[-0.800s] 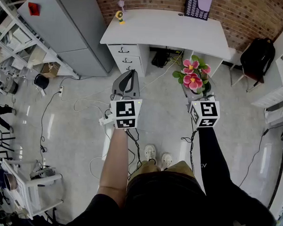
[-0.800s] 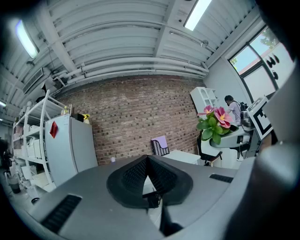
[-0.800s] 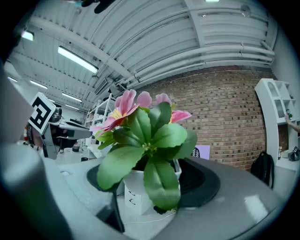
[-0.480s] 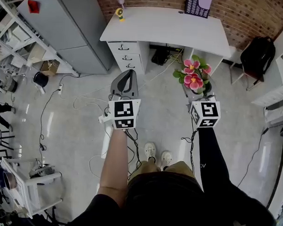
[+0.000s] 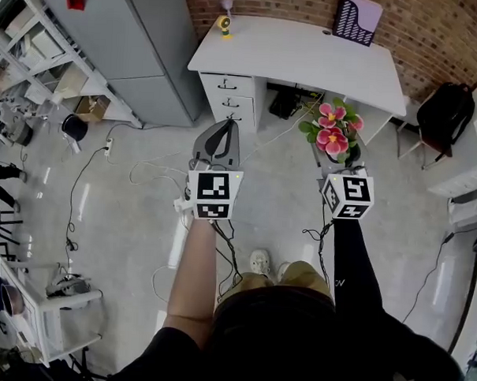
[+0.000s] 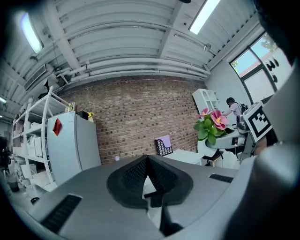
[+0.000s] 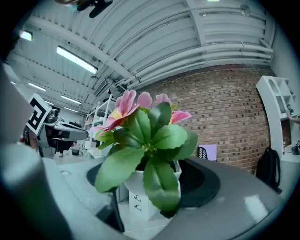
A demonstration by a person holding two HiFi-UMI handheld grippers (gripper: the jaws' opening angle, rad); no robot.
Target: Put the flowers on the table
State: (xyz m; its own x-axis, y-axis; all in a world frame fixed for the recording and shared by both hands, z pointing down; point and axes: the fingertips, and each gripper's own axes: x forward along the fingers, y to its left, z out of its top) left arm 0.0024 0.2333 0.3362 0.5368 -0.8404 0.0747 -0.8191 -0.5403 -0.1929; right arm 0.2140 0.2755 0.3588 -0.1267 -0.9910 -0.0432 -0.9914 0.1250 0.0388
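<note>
A white pot of pink flowers with green leaves (image 5: 333, 135) hangs over the floor, a short way in front of the white table (image 5: 307, 58). My right gripper (image 5: 336, 156) is shut on this pot, and in the right gripper view the pot (image 7: 140, 180) sits between the two wide-set jaws with leaves drooping over it. My left gripper (image 5: 217, 143) is level with it to the left, shut with nothing in it. Its dark pads (image 6: 133, 176) meet at the tips in the left gripper view, where the flowers (image 6: 211, 124) show at the right.
On the table stand a purple striped board (image 5: 356, 19) and a small yellow figure (image 5: 224, 23). A grey cabinet (image 5: 142, 39) and shelves (image 5: 24, 50) are at the left. A black backpack (image 5: 447, 116) hangs at the right. Cables (image 5: 144, 174) lie on the floor.
The view has shifted so that the table sits lower and further right in it. Both grippers stay side by side, the right one still gripping the flower pot.
</note>
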